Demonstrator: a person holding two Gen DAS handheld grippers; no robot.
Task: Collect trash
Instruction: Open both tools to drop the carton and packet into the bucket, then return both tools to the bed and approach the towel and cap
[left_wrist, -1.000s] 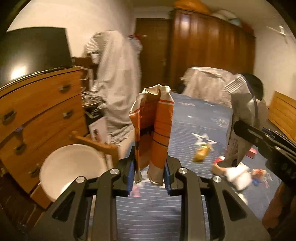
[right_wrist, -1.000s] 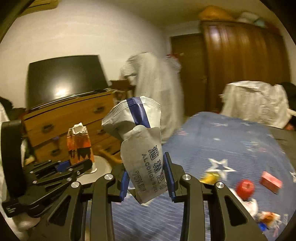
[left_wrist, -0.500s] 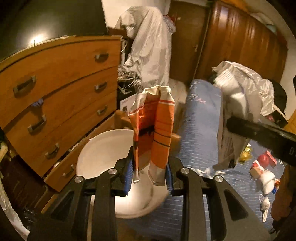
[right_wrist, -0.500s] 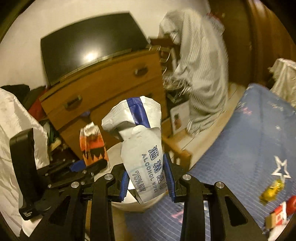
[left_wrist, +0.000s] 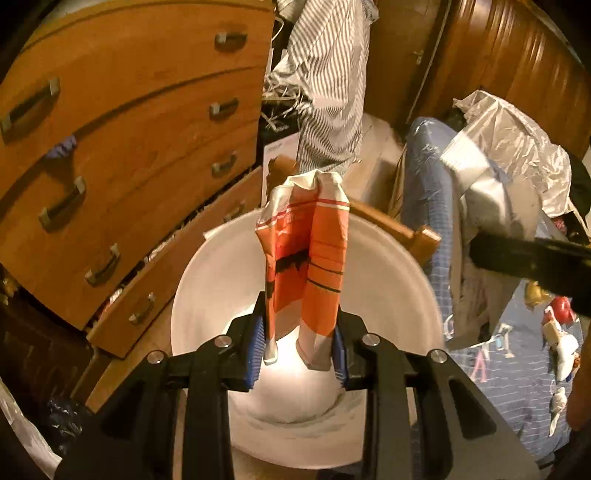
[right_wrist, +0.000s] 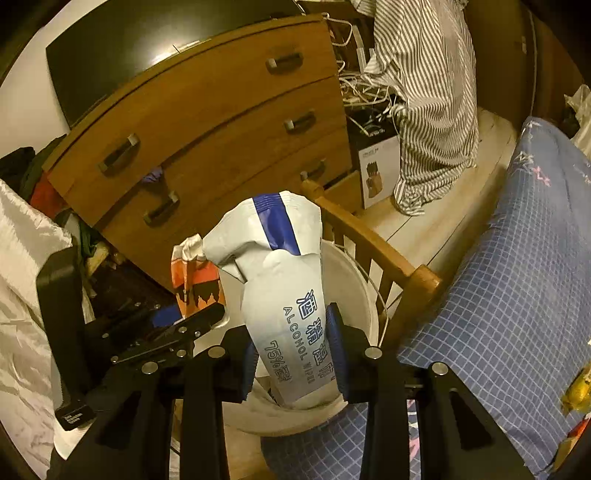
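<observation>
My left gripper (left_wrist: 299, 350) is shut on an orange and white snack wrapper (left_wrist: 306, 266) and holds it upright over the open mouth of a white bucket (left_wrist: 207, 295). My right gripper (right_wrist: 295, 354) is shut on a white and blue alcohol wipes packet (right_wrist: 280, 280), also over the white bucket (right_wrist: 354, 280). In the right wrist view the left gripper (right_wrist: 192, 325) with the orange wrapper (right_wrist: 195, 280) is just to the left. In the left wrist view the right gripper's finger (left_wrist: 528, 258) and the packet (left_wrist: 476, 206) show at the right.
A wooden chest of drawers (left_wrist: 122, 147) stands close behind the bucket, its lowest drawer pulled out. A wooden bed rail (right_wrist: 373, 243) runs beside the bucket. The blue bedspread (right_wrist: 509, 280) holds more small trash (left_wrist: 557, 325). A striped shirt (right_wrist: 424, 96) hangs beyond.
Both grippers have swung left and tilted down from above the bed to above the white bucket, each still holding its piece of trash.
</observation>
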